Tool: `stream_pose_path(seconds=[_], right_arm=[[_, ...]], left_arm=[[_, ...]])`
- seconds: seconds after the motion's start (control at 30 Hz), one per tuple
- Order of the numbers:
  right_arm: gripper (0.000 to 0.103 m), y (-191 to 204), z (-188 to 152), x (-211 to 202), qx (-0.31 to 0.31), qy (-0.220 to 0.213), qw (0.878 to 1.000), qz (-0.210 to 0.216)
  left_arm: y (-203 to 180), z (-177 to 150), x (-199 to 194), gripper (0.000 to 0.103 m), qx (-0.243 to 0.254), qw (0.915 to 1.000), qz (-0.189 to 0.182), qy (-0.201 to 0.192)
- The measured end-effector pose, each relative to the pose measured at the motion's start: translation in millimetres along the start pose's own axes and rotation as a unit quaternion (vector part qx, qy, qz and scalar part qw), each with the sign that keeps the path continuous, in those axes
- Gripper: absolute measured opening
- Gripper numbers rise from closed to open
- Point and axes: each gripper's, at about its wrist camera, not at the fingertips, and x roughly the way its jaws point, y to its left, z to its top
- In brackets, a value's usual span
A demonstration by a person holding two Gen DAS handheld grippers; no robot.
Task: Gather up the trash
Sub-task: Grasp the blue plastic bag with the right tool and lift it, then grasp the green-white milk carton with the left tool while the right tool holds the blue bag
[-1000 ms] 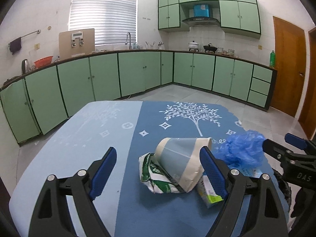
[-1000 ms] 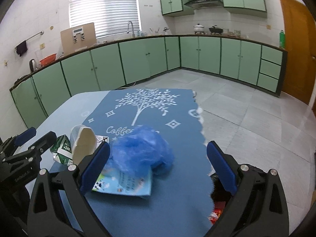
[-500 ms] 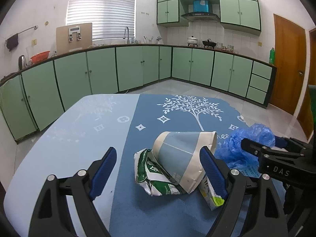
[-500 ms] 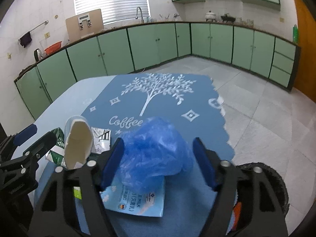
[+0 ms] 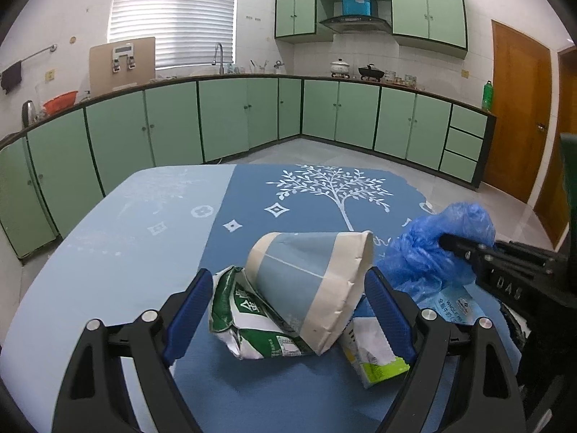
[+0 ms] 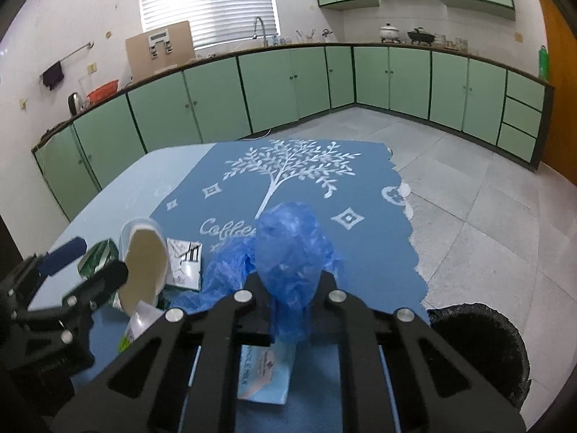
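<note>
We are clamping the blue plastic bag [image 6: 288, 249] in our right gripper [image 6: 292, 288] while our left gripper [image 5: 288, 310] is hanging wide open around the paper cup [image 5: 310, 281].

We are squeezing the crumpled bag between the right jaws, which are pressed nearly together on it, just above a light blue milk packet [image 6: 265, 371] that is lying flat on the blue tablecloth [image 6: 360, 245]. The cup is lying on its side between our left fingers without their pads touching it, leaning on a crushed green-and-white carton [image 5: 252, 321], with a yellow-green carton [image 5: 375, 357] beside it. A black-lined bin [image 6: 479, 346] is sitting on the floor just right of the table.
</note>
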Motion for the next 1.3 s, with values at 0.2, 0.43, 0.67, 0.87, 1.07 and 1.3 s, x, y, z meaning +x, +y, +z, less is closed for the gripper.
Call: stream_pose_path(seconds=[0.2,0.43,0.67,0.87,1.07,1.3], right_arm=[[0.009,-4,4,0,0.003,-0.007,1.000,-0.001],[0.010,-5,2,0,0.004,-0.007,1.000,-0.003],[0.010,-3,4,-3,0.003,-0.010,1.000,-0.004],[0.010,2,5,-11,-0.003,-0.014,1.000,-0.004],[0.010,6,6,-19,-0.007,-0.022,1.000,-0.005],[0.010,9,10,-25,-0.012,-0.027,0.999,-0.012]], left_arm=[[-8,1,7,0.084,0.013,0.9998,0.015,-0.002],[-4,-1,10,0.074,0.008,0.9995,0.032,0.000],[2,-1,2,0.068,-0.003,0.9998,0.021,0.001],[5,-4,-7,0.054,0.005,0.9999,0.015,-0.003],[18,-7,-9,0.053,-0.015,0.9997,0.016,0.009],[20,-10,-13,0.068,-0.017,0.9996,0.020,0.010]])
